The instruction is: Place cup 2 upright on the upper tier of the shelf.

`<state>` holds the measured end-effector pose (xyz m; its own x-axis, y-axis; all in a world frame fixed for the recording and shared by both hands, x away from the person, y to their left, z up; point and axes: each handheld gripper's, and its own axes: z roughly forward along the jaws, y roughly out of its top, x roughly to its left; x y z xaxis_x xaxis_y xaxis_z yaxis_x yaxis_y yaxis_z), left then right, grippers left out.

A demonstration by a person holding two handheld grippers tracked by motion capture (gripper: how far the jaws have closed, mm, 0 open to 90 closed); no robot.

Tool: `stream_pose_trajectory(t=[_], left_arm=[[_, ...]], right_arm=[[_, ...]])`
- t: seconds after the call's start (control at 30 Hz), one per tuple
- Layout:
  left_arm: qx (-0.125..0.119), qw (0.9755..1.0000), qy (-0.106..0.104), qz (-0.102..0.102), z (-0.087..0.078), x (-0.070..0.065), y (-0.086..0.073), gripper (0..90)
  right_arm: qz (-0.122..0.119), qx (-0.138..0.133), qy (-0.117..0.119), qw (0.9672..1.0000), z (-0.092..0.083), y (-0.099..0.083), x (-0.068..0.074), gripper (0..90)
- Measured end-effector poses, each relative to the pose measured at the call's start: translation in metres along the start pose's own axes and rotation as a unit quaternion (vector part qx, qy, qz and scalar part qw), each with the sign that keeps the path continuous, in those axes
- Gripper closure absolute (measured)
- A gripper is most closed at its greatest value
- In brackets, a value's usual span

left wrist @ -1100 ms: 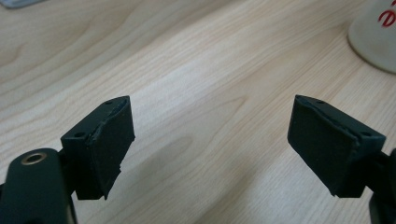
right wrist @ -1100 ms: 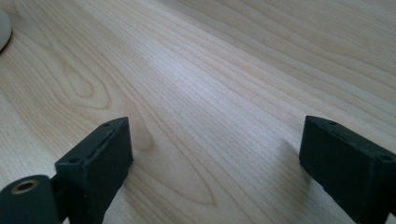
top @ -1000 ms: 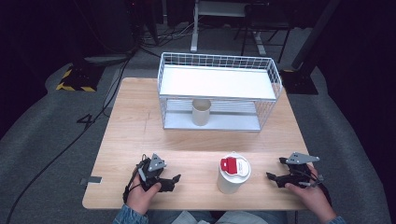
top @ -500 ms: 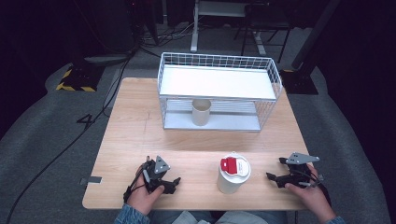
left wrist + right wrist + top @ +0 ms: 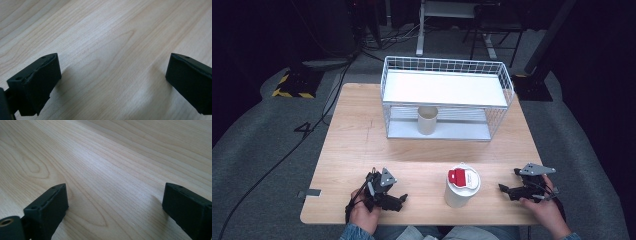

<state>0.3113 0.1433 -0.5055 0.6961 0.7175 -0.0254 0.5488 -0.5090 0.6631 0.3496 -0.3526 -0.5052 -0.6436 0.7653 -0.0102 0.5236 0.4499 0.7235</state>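
A white cup point(image 5: 461, 187) with a white lid and a red tab on top stands upright on the worktop point(image 5: 422, 150), close to the near edge and a little right of its middle. It lies between the two grippers, and neither one touches it.

The left gripper point(image 5: 400, 200) rests low over the wood near the near-left corner, held in the person's left hand point(image 5: 364, 212), with its tips pointing across the worktop toward the cup. Its jaws have just been opening and now stand wide apart and released; the left gripper view point(image 5: 113, 82) has only bare wood grain between the two black pads, with nothing held.

The right gripper point(image 5: 504, 189) sits near the near-right corner in the person's right hand point(image 5: 544, 212), a grey three-cornered plate on top, its tips turned leftward toward the cup and stopping just beside it. Its jaws have also just been opening; in the right gripper view point(image 5: 115, 205) they stand apart with plain wood between them, gripping nothing.

Farther back, toward the far edge of the worktop, stands a white wire basket rack point(image 5: 447, 67) with a flat white shelf on top and an open lower level. On that lower level a plain tan cup point(image 5: 427, 120) stands upright, left of the rack's middle.

Beyond the worktop lies grey carpet point(image 5: 257, 150), with a dark cable point(image 5: 287, 150) trailing across it at the left and a yellow-and-black striped block point(image 5: 292, 87) farther back.
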Motion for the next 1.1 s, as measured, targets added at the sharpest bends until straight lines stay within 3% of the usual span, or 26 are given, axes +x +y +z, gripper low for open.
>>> stream_pose_trajectory(t=[0.2,0.77,0.93,1.1], left_arm=[[0.000,1.0000,0.000,0.000,0.000,0.000,0.000,0.4],[0.001,1.0000,0.005,-0.001,0.001,0.004,0.002,0.0],[0.002,1.0000,0.004,-0.004,0.002,0.007,0.003,0.0],[0.002,1.0000,0.007,-0.006,0.003,0.009,0.004,0.0]], right_arm=[[0.002,0.007,-0.006,1.0000,0.000,0.000,0.001,0.0],[0.009,0.009,-0.002,0.9999,0.000,-0.001,0.000,0.3],[0.021,-0.005,0.000,0.9998,-0.003,-0.001,-0.001,0.6],[0.009,-0.026,0.000,0.9996,-0.010,0.005,0.004,0.2]])
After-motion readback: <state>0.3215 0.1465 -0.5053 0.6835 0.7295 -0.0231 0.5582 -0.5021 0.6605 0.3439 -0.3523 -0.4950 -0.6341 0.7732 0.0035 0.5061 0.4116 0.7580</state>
